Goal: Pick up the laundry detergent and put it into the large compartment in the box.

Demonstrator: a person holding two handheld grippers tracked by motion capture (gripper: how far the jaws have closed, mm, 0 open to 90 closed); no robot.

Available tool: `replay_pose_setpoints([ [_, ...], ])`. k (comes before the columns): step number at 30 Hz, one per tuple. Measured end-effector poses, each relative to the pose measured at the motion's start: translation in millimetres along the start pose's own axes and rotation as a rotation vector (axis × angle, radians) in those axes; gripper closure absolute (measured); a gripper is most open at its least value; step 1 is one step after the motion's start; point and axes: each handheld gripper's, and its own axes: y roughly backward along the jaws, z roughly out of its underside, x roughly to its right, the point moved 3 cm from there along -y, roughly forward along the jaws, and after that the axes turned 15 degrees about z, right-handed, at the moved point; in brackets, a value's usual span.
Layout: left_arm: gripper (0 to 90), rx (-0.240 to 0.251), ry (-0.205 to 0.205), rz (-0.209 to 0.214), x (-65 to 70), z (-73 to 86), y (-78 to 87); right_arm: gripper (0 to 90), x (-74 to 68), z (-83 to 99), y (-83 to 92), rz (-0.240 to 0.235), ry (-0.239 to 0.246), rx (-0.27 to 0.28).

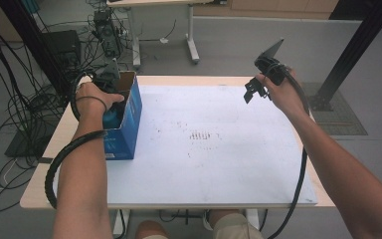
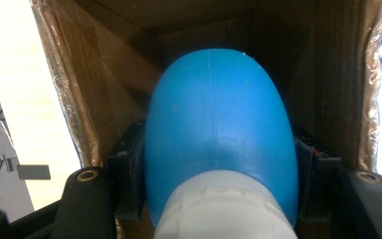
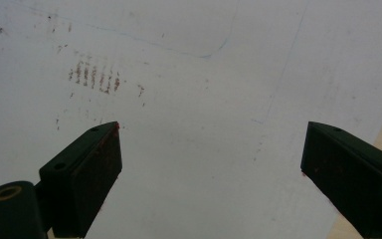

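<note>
Blue bottle going into the box

Basically, landmark is the cardboard box, open-topped, at the left edge of the white table. Left gripper sits in the box mouth, jaws clamped on a blue bottle, white cap toward the camera. Judgement: lower straight, clear of the box walls, let go once it bottoms. Right gripper hovers right of the box, jaws wide, empty.

Lab: cable tangle, rig frame
</note>
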Motion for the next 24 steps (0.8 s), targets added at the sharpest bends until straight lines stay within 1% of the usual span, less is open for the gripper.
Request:
replay_pose_setpoints([
  [2, 37.3, -0.009, -0.004, -0.005, 1.5, -0.7, -0.3, 9.1, -0.3, -0.2, -0.2, -0.002, -0.003, -0.003],
  [7, 37.3, 0.003, -0.005, -0.006, 2.0, 1.4, -1.2, 9.1, 0.4, 0.5, 0.7, -0.005, -0.005, -0.002],
  [11, 37.3, 0.001, -0.009, -0.01, 3.9, 1.4, -1.9, 9.1, 2.0, 1.3, 1.0, -0.007, -0.012, -0.001],
  [17, 37.2, 0.0, -0.018, -0.019, 8.4, 0.5, -3.5, 9.0, 4.2, 2.9, 1.3, -0.008, -0.007, 0.006],
  [24, 37.2, 0.005, -0.018, -0.018, 7.8, 1.6, -3.5, 9.0, 7.0, 4.2, 1.6, -0.009, -0.018, 0.006],
])
